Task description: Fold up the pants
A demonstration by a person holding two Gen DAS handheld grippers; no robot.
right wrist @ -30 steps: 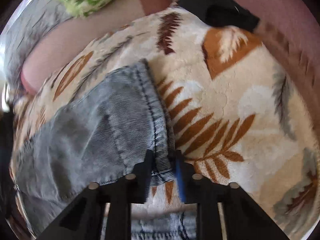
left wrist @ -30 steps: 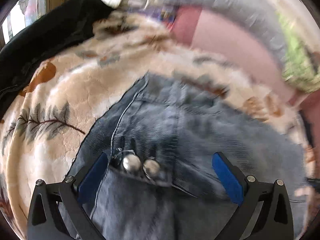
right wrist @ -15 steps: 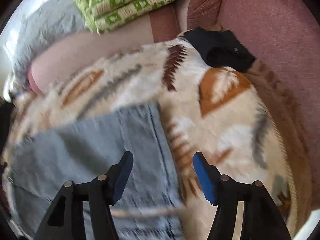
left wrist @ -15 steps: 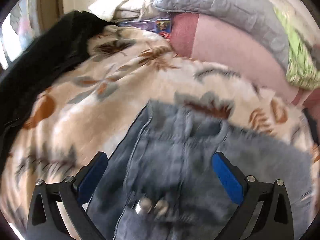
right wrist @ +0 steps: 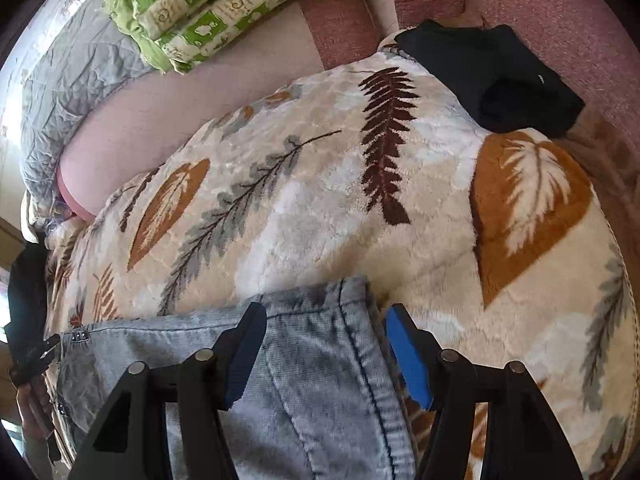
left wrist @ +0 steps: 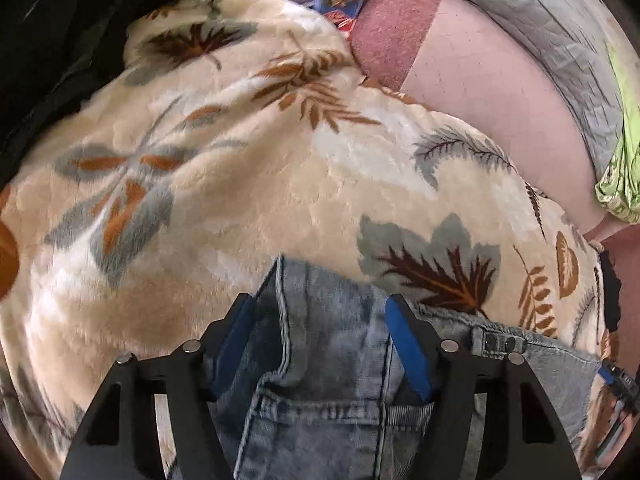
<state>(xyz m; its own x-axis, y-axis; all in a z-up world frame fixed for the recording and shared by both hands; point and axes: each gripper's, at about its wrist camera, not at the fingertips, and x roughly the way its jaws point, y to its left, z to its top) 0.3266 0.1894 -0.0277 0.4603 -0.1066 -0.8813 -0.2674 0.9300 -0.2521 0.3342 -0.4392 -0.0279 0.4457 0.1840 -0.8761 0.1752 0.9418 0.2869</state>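
Pants (left wrist: 332,360): faded ribbed denim on plush blanket (left wrist: 224,184).

One pair of jeans (left wrist: 332,344) lies on one leaf-print blanket (left wrist: 240,184). Two grippers are in view, the left (left wrist: 320,344) and the right (right wrist: 326,350), each with two fingers. One black garment (right wrist: 492,76) sits at the blanket's far right corner. One green quilt (right wrist: 208,12), one grey quilt (right wrist: 64,96).

faded denim pants (left wrist: 332,344) lie on a plush, fuzzy leaf-print blanket (left wrist: 224,184)
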